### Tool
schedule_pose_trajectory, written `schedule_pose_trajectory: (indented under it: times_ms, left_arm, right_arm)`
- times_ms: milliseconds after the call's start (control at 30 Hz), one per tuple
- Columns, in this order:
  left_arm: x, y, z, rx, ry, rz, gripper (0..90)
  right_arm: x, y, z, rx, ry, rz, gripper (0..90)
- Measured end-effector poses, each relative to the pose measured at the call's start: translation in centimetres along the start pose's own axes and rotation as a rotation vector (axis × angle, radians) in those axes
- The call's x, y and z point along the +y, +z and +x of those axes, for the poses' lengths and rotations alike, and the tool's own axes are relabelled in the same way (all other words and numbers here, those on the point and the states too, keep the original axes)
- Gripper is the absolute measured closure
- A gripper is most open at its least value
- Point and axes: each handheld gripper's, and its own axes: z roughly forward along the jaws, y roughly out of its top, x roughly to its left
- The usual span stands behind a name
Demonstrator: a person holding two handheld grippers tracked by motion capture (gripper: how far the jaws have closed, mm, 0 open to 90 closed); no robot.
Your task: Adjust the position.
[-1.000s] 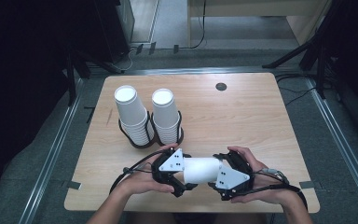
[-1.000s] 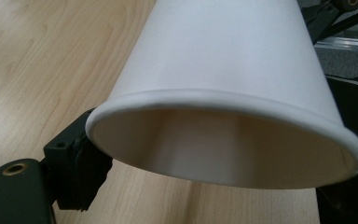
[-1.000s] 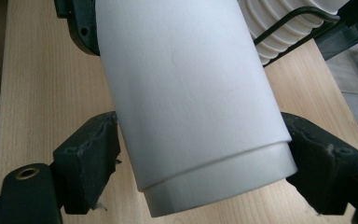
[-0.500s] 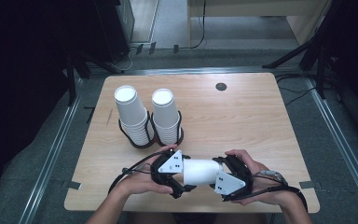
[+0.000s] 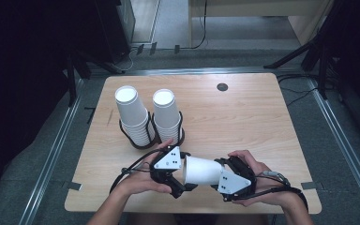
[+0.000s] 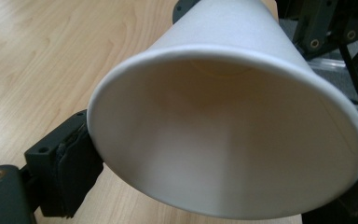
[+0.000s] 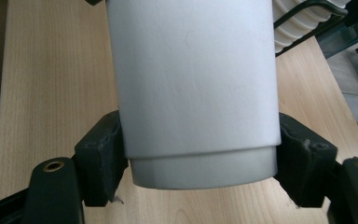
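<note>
Beyond the tongs, toward the far left of the light wooden table (image 5: pixel 243 126), stand two tall stacks of white paper cups. The left stack (image 5: pixel 132 115) leans a little to the left; the right stack (image 5: pixel 167 113) stands just beside it and closer to the tongs. Each sits in a ring of a black wire holder (image 5: pixel 151 137). Well beyond the tongs, near the table's far edge, lies a small dark round disc (image 5: pixel 222 86). Grey carpeted floor (image 5: pixel 243 49) surrounds the table, with black cables (image 5: pixel 304 91) trailing at the far right.
</note>
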Motion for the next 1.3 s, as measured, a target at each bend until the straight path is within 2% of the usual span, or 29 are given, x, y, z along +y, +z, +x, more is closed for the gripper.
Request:
schedule_pose_trajectory:
  times_ms: [167,467,633,733,800,867,1033,1300]
  left_arm:
    - [0.1,-0.7,0.4,0.035,-0.041,-0.048,1.1]
    - [-0.4,-2.1,1.2,0.080,-0.121,-0.165,0.3]
    - [-0.8,-2.9,1.6,0.131,-0.187,-0.271,0.3]
    - [-0.9,-3.2,1.6,0.130,-0.212,-0.317,0.3]
    - [-0.7,-3.1,1.4,0.130,-0.212,-0.327,0.2]
    - [-0.5,-3.1,1.3,0.127,-0.212,-0.340,0.2]
    - [0.2,-2.8,1.0,0.097,-0.236,-0.392,0.2]
    - [0.9,-2.6,1.2,0.061,-0.287,-0.462,0.2]
  right_arm:
    - [-0.4,-0.2,-0.5,-0.023,0.050,-0.013,26.4]
    - [-1.4,-1.1,-1.9,-0.065,0.164,-0.102,26.4]
    - [-1.6,-1.4,-2.5,-0.104,0.252,-0.173,26.3]
    - [-1.8,-1.5,-2.9,-0.139,0.322,-0.233,26.3]
    - [-1.9,-1.5,-3.1,-0.152,0.378,-0.273,26.2]
    - [-1.9,-1.5,-3.2,-0.166,0.411,-0.306,26.3]
    - [-1.7,-1.3,-3.1,-0.153,0.491,-0.403,26.3]
    - [-1.3,-0.6,-2.6,-0.103,0.526,-0.471,26.3]
